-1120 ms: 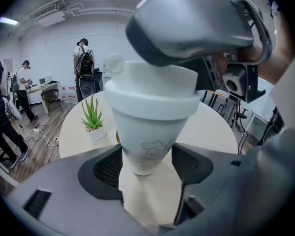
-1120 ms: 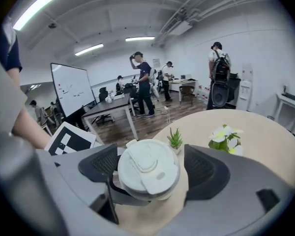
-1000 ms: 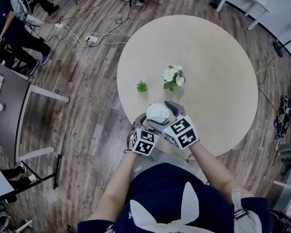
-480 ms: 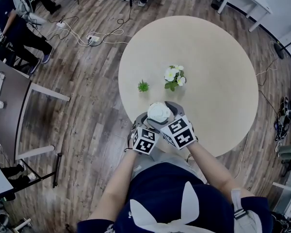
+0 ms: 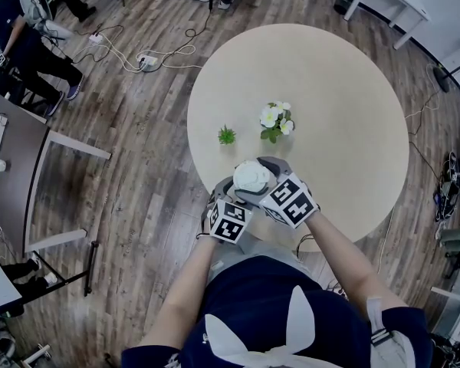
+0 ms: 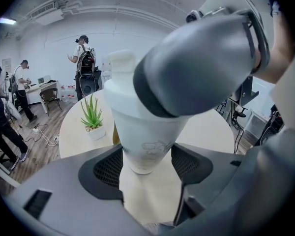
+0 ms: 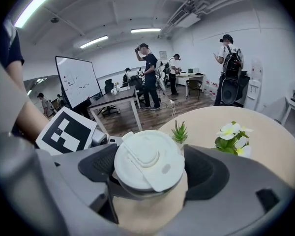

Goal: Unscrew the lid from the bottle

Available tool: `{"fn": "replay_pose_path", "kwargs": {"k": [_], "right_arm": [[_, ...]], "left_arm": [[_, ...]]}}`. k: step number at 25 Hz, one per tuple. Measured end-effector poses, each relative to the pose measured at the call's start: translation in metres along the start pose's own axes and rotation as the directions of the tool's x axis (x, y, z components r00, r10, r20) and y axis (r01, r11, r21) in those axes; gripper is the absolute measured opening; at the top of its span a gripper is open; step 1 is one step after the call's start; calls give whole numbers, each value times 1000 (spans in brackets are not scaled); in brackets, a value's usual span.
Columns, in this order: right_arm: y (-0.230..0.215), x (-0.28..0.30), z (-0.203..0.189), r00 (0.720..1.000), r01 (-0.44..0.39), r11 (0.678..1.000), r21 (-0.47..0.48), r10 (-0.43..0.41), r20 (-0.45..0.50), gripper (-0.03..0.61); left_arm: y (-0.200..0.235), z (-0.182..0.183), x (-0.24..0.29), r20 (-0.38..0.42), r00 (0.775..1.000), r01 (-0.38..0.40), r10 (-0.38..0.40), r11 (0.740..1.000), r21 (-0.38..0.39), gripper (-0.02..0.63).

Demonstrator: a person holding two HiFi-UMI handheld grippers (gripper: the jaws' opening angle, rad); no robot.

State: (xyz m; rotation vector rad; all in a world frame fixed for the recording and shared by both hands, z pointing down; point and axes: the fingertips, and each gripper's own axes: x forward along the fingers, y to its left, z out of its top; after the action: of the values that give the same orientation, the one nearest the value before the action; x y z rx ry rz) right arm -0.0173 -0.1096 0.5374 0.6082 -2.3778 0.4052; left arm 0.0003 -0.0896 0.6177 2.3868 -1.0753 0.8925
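A wooden floor (image 5: 138, 205) lay under a round beige table (image 5: 345, 90). The person who held the grippers stood at the table's near edge, with both forearms reaching over that edge.

The right gripper (image 5: 259, 181) pointed down at a slant over the table's near edge. Its jaws stood wide and clamped the lid from both sides, and the right gripper view showed the dark pads against the lid's rim. The left gripper (image 5: 234, 192) sat just beside it, also over the near edge and a little toward the table's left side. Its jaws were closed on the bottle's lower body, one pad on each flank.

The white bottle (image 6: 142, 136), narrower toward its base, stood upright in that grip, and its foot hung clear above the tabletop. A bunch of white flowers (image 5: 274, 121) stood near the table's middle. A small green succulent (image 5: 226, 136) in a white pot sat closer to the table's left edge. The white flip-top lid (image 7: 148, 159) was on the bottle's mouth.
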Motion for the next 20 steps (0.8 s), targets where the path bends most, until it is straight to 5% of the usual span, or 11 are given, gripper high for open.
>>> {"fn": "replay_pose_path", "kwargs": {"k": [12, 20], "right_arm": [[9, 1, -1, 972, -223, 959, -176, 204, -118, 424], [16, 1, -5, 890, -432, 839, -332, 334, -311, 425]], "left_arm": [[0, 0, -2, -5, 1000, 2, -2, 1000, 0, 319], [0, 0, -1, -12, 1000, 1, -2, 1000, -3, 319]]}}
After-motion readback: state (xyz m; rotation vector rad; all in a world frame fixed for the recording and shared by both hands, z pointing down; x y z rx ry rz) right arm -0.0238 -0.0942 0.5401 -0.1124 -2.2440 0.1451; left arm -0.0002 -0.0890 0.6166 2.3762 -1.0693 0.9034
